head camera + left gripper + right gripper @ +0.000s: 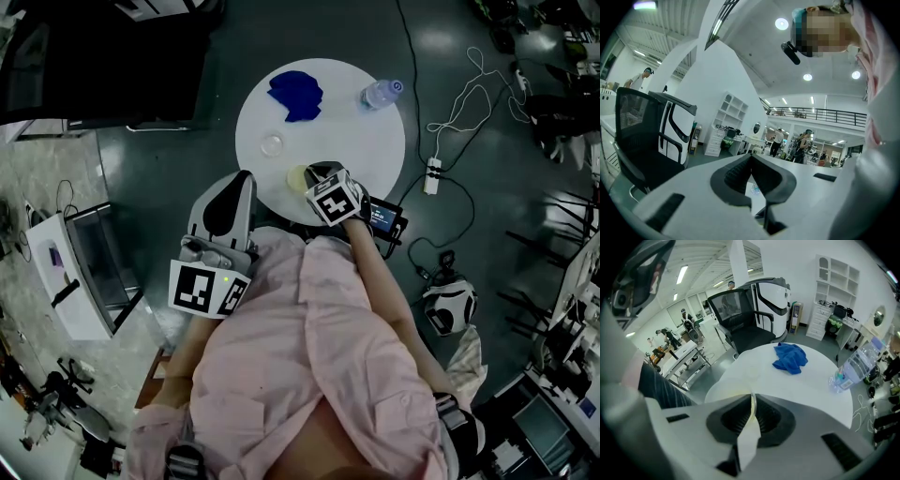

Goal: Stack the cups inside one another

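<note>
Left gripper (751,161): jaws pressed together on nothing, raised off the round white table (366,141). Clear cup (272,145): upright on the table, free. Yellowish cup (296,178): near the table's front edge, rim pinched between the closed jaws of the right gripper (752,404). Handling, by judgement: lift level, centre over the clear cup, lower straight, release once seated.

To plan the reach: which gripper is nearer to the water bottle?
Right. The right gripper holds a yellowish cup at the near edge of the table, with the water bottle beyond it. The left gripper is off the table, at its near-left side, farther away.
</note>
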A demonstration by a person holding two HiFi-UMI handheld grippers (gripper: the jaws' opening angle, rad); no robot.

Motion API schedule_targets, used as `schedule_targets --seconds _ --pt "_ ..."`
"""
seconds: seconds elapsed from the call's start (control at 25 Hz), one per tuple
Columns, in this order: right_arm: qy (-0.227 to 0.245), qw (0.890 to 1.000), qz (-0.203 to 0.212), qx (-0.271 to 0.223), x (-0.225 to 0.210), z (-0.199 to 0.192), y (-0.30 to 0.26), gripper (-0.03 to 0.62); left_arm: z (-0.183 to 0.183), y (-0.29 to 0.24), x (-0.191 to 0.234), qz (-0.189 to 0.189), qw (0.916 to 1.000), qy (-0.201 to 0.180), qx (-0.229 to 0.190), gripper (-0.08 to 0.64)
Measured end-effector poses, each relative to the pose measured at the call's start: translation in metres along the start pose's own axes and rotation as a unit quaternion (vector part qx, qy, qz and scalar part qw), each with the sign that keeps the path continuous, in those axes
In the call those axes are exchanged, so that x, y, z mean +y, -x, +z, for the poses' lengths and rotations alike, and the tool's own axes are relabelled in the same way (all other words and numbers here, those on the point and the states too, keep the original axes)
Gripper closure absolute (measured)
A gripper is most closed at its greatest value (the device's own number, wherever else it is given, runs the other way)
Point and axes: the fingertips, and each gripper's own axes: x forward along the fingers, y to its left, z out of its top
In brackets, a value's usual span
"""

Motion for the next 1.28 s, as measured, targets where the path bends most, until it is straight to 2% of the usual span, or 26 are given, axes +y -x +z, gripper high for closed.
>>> schedule_targets --seconds 0.56,1.28 --pt "0.021 1.000 -0.003 0.013 0.004 -0.012 -0.011 0.552 -0.001 -0.001 -0.002 -0.003 1.0000 -0.002 0.002 0.541" --pt "0.036 0.999 -0.013 0.006 0.007 -0.013 -0.018 0.551 -0.002 -0.003 -0.001 -0.002 1.0000 -0.003 0.000 0.541"
